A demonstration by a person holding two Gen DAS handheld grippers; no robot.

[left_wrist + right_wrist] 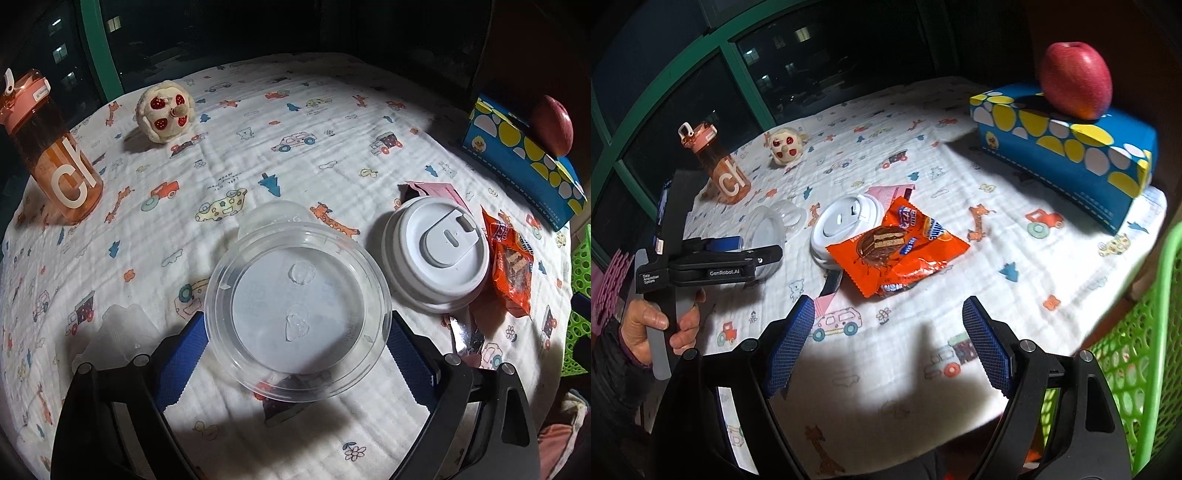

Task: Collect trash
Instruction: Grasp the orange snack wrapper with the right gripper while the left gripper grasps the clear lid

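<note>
Left wrist view: my left tool (295,332) is spread wide, a clear cup (295,291) sitting between the pads (177,354). Whether the pads actually press its wall I can't tell; the rim nearly fills the gap. The cup stands on the tabletop (332,129), clear lid on, looks empty. My read: very light, thin plastic, slick, and it'll buckle if squeezed hard. Best hold is just under the lid rim, where the wall is stiffest, with gentle pressure.

Right wrist view: my right tool (890,343) is also wide, nothing between the pads, hovering above the cloth short of the orange wrapper (897,251). The wrapper lies flat, its far edge against the white-lidded cup (842,225). I'd judge it near weightless, crinkly and slippery film, so pinch a raised crimped edge or the puffed middle rather than scraping at the flat. A pink packet (890,194) lies partly under the white cup; another pink scrap (825,304) lies just beside my left pad. Both are thin and flat, hard to get under.

The green basket (1137,350) sits off the right edge, likely the drop point.
</note>
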